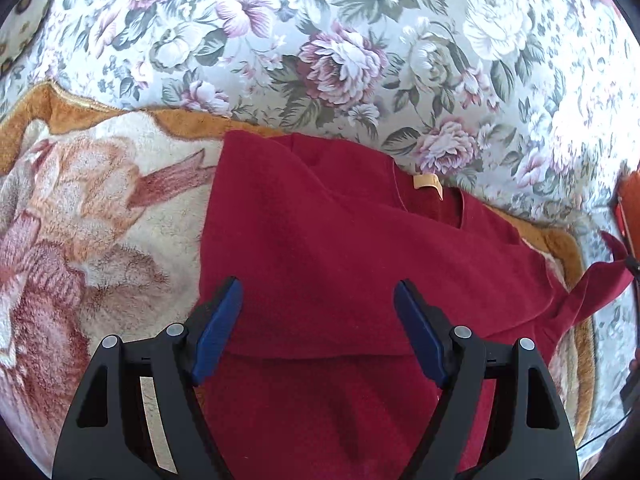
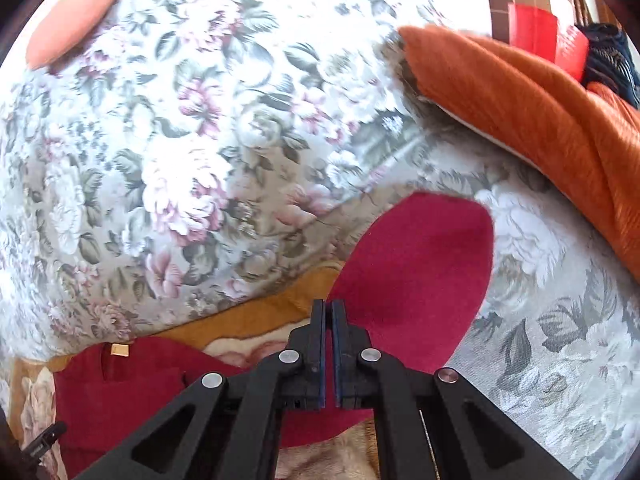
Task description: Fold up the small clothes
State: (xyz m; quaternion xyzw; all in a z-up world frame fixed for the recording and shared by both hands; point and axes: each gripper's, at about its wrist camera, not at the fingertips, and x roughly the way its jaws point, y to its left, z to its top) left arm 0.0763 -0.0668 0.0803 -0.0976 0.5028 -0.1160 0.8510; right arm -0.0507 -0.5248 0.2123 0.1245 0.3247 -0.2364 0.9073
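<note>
A dark red small shirt [image 1: 344, 240] lies on a plush blanket [image 1: 92, 208], its left side folded over the body and a tan neck label [image 1: 428, 182] showing. My left gripper [image 1: 318, 292] is open just above the shirt's lower middle, holding nothing. The shirt's right sleeve [image 1: 600, 284] is pulled out and lifted to the right. In the right wrist view my right gripper [image 2: 329, 306] is shut on that red sleeve [image 2: 416, 272], which fans out past the fingertips. The shirt body [image 2: 132, 384] shows at lower left.
A floral bedspread [image 1: 360, 52] covers the surface behind the blanket and also shows in the right wrist view [image 2: 180, 152]. An orange cloth [image 2: 520, 120] lies at the right. A pink cushion [image 2: 76, 28] sits at the far upper left.
</note>
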